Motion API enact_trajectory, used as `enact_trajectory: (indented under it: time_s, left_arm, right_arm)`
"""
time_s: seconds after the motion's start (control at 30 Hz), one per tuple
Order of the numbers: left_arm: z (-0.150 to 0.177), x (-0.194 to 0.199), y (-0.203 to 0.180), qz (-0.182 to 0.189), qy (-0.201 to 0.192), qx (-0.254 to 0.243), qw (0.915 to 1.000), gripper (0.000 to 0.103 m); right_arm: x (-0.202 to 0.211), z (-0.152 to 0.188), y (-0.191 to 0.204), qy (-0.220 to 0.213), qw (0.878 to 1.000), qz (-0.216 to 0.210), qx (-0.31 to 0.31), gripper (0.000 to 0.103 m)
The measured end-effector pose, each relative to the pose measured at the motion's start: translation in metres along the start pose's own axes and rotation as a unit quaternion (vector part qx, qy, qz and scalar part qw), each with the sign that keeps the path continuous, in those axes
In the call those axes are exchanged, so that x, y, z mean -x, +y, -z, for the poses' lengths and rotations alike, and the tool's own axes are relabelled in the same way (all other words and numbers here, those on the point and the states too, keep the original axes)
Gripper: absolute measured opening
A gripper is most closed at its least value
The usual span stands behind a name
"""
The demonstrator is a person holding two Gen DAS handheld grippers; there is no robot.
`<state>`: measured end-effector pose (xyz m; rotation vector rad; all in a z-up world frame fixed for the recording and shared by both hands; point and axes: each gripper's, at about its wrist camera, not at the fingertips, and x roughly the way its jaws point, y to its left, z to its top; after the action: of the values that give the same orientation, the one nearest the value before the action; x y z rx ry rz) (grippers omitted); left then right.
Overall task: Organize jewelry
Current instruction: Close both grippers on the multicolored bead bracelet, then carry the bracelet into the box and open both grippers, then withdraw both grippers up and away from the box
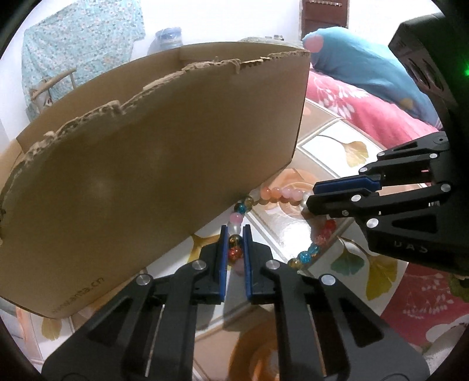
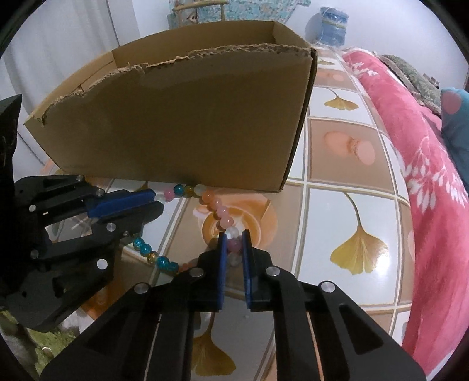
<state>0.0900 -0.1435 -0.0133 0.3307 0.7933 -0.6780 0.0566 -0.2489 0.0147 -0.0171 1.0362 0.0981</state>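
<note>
A bead bracelet of pink, orange, blue and amber beads hangs stretched between my two grippers, just in front of the open cardboard box. My left gripper is shut on beads at one side of the loop. My right gripper is shut on beads at the other side. In the right wrist view the right gripper pinches a pink and a white bead, the bracelet runs left to the left gripper, and the box stands right behind.
The tabletop has a glossy tile pattern with ginkgo leaves. A pink floral blanket lies along the right. A blue cushion rests on it. A water jug stands behind the box.
</note>
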Motion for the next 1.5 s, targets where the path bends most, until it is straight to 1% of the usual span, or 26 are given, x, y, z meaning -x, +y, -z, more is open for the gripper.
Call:
enact_trajectory:
  time_s: [0.07, 0.2, 0.33, 0.43, 0.53, 0.6, 0.7, 0.77, 0.8, 0.87, 0.93, 1.0, 1.03, 1.07, 1.1, 1.17, 1.23, 1.3, 1.37, 1.4, 1.47, 1.5]
  left_arm:
    - [0.0, 0.003, -0.003, -0.003, -0.008, -0.004, 1.0, 0.009]
    - [-0.001, 0.02, -0.006, -0.005, -0.03, -0.012, 0.9995, 0.009]
    - [-0.005, 0.046, -0.013, -0.003, -0.054, -0.023, 0.9983, 0.008]
    - [-0.013, 0.074, -0.019, -0.007, -0.083, -0.035, 0.9959, 0.008]
    - [-0.027, 0.106, -0.02, -0.008, -0.119, -0.043, 0.9919, 0.009]
    - [-0.042, 0.13, -0.016, -0.015, -0.15, -0.047, 0.9875, 0.009]
    - [-0.06, 0.157, -0.003, -0.031, -0.189, -0.049, 0.9803, 0.009]
    - [-0.073, 0.163, 0.008, -0.037, -0.201, -0.044, 0.9779, 0.009]
    - [-0.081, 0.163, 0.015, -0.038, -0.202, -0.037, 0.978, 0.009]
    - [-0.094, 0.152, 0.034, -0.028, -0.184, -0.018, 0.9824, 0.009]
    - [-0.101, 0.133, 0.051, -0.004, -0.153, 0.01, 0.9881, 0.009]
    - [-0.104, 0.104, 0.07, 0.017, -0.106, 0.038, 0.9935, 0.009]
    - [-0.102, 0.094, 0.076, 0.027, -0.088, 0.045, 0.9948, 0.009]
    - [-0.1, 0.081, 0.08, 0.038, -0.066, 0.05, 0.9958, 0.009]
    - [-0.096, 0.07, 0.085, 0.042, -0.047, 0.055, 0.9965, 0.009]
    - [-0.089, 0.044, 0.093, 0.064, -0.001, 0.07, 0.9955, 0.009]
    - [-0.085, 0.029, 0.098, 0.081, 0.032, 0.082, 0.9928, 0.009]
    - [-0.085, 0.021, 0.102, 0.092, 0.046, 0.088, 0.9907, 0.009]
    - [-0.084, 0.018, 0.105, 0.103, 0.063, 0.094, 0.9883, 0.009]
    - [-0.084, 0.014, 0.106, 0.108, 0.073, 0.097, 0.9868, 0.01]
    - [-0.083, 0.012, 0.11, 0.12, 0.083, 0.109, 0.9832, 0.013]
    - [-0.082, 0.011, 0.112, 0.126, 0.087, 0.116, 0.9814, 0.016]
  right_arm:
    - [0.003, 0.001, 0.0, -0.006, 1.0, -0.001, -0.004, 0.01]
    - [0.02, 0.004, 0.003, -0.025, 1.0, 0.005, -0.006, 0.01]
    - [0.043, 0.003, 0.002, -0.046, 0.999, 0.01, -0.006, 0.01]
    - [0.069, -0.001, 0.005, -0.07, 0.997, 0.014, -0.003, 0.01]
    - [0.102, -0.014, 0.009, -0.104, 0.994, 0.014, 0.005, 0.01]
    - [0.121, -0.027, 0.009, -0.13, 0.991, 0.012, 0.015, 0.01]
    - [0.151, -0.056, 0.016, -0.177, 0.983, 0.004, 0.043, 0.01]
    - [0.157, -0.075, 0.018, -0.193, 0.979, 0.0, 0.061, 0.01]
    - [0.154, -0.087, 0.017, -0.196, 0.978, -0.005, 0.072, 0.01]
    - [0.14, -0.109, 0.014, -0.18, 0.98, -0.025, 0.085, 0.01]
    - [0.118, -0.128, 0.01, -0.148, 0.983, -0.05, 0.093, 0.01]
    - [0.087, -0.146, 0.005, -0.098, 0.987, -0.068, 0.104, 0.01]
    - [0.076, -0.151, 0.004, -0.08, 0.988, -0.073, 0.108, 0.01]
    - [0.059, -0.156, 0.004, -0.051, 0.989, -0.081, 0.115, 0.01]
    - [0.051, -0.157, 0.004, -0.036, 0.989, -0.084, 0.119, 0.01]
    - [0.025, -0.159, 0.004, 0.01, 0.987, -0.086, 0.137, 0.01]
    - [0.009, -0.156, 0.008, 0.042, 0.984, -0.078, 0.153, 0.01]
    - [-0.01, -0.153, 0.013, 0.086, 0.978, -0.068, 0.179, 0.01]
    - [-0.015, -0.151, 0.019, 0.095, 0.972, -0.054, 0.205, 0.009]
    - [-0.016, -0.15, 0.023, 0.104, 0.97, -0.049, 0.216, 0.011]
    - [-0.016, -0.151, 0.024, 0.108, 0.969, -0.047, 0.217, 0.013]
    - [-0.015, -0.153, 0.022, 0.108, 0.969, -0.045, 0.216, 0.016]
